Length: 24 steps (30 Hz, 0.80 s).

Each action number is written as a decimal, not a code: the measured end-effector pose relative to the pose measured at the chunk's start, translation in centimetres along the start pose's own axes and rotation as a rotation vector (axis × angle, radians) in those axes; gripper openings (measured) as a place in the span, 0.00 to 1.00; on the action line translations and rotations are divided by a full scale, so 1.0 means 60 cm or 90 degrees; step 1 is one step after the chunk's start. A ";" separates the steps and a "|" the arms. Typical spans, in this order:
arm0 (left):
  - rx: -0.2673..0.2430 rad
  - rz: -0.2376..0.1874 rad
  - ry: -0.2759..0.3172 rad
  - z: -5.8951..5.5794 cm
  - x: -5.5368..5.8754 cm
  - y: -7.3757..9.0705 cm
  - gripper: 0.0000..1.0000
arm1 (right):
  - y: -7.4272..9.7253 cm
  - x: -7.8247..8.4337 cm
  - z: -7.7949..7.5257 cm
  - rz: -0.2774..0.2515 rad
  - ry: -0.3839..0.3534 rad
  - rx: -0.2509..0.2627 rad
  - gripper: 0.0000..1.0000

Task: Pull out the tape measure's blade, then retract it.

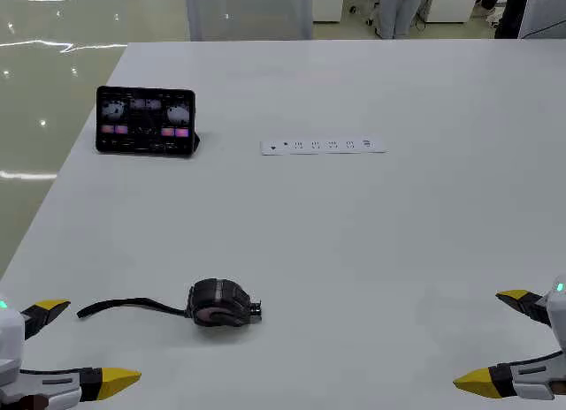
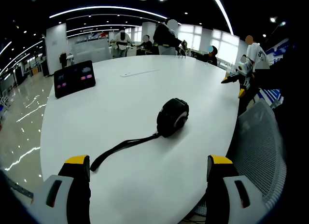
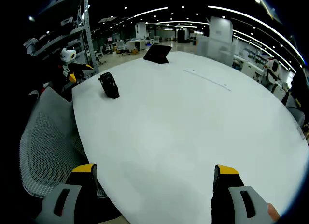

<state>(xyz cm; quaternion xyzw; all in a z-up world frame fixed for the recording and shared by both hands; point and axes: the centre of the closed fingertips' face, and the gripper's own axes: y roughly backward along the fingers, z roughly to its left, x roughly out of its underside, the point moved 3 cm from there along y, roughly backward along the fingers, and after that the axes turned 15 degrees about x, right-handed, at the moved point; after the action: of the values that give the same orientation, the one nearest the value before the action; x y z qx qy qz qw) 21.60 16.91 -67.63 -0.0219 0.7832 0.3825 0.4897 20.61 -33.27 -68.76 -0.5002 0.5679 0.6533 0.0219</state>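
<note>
The tape measure (image 1: 221,304) is sitting near the front edge of the white table (image 1: 371,242). Its black wrist strap (image 1: 124,306) is trailing toward my left, and what looks like the blade's end hook (image 1: 256,311) is poking out toward my right. As far as I can tell, the blade is wound fully in.

I am holding the left gripper (image 1: 87,344) just short of the strap's free end, jaws spread wide with nothing between them. The right gripper (image 1: 491,339) is hovering well apart from the case on the far side, equally wide and empty.

I am treating this as the approach. I am planning to bring the left gripper in over the strap and close it on the case body, not on the strap, so the case is pinned. Then I would come in low with the right gripper and pinch the small hook squarely, since a shallow bite is likely to slip.

The propped tablet (image 1: 146,120) and the power strip (image 1: 323,146) are sitting far back, clear of the pull line.
</note>
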 end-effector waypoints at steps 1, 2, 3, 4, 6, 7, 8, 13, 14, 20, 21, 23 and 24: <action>0.000 0.000 0.001 0.000 0.000 0.000 0.99 | 0.000 0.000 -0.001 0.000 0.000 0.001 0.99; 0.001 0.000 0.001 0.001 -0.001 -0.001 0.99 | -0.001 0.000 -0.002 0.000 -0.001 0.001 0.99; 0.002 -0.001 0.001 0.000 -0.001 -0.001 0.99 | -0.002 0.001 -0.004 0.001 0.000 0.002 0.99; 0.003 -0.001 0.002 0.000 -0.002 -0.002 0.99 | -0.002 0.002 -0.005 0.003 0.001 0.003 0.99; 0.005 -0.002 0.000 0.000 -0.003 -0.003 0.99 | -0.002 0.002 -0.006 0.003 0.005 0.003 0.99; 0.006 -0.001 -0.001 0.000 -0.003 -0.004 0.99 | -0.002 0.001 -0.006 0.003 0.005 0.005 0.99; 0.006 -0.001 -0.003 0.000 -0.004 -0.004 0.99 | -0.001 0.001 -0.007 0.002 0.005 0.005 0.99; 0.008 -0.001 -0.006 -0.001 -0.006 -0.004 0.99 | -0.001 0.000 -0.008 0.004 0.003 0.004 0.99; 0.010 -0.001 -0.005 -0.001 -0.006 -0.004 0.99 | -0.002 0.000 -0.008 0.003 0.003 0.004 0.99; 0.004 -0.002 -0.012 0.005 -0.008 -0.001 0.99 | -0.005 -0.002 -0.011 0.004 0.009 0.009 0.99; 0.006 -0.001 -0.011 0.005 -0.008 -0.002 0.99 | -0.005 -0.003 -0.013 0.000 0.015 0.011 0.99; 0.005 0.003 -0.018 0.006 -0.008 -0.002 0.99 | -0.006 -0.002 -0.014 0.003 0.012 0.010 0.99; 0.007 0.003 -0.018 0.006 -0.009 -0.003 0.99 | -0.007 -0.002 -0.015 0.005 0.013 0.011 0.99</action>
<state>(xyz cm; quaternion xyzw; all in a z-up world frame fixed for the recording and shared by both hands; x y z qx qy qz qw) 22.20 16.83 -67.41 -0.0118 0.7784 0.3795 0.4999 21.45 -33.76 -68.85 -0.5045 0.5758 0.6431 0.0182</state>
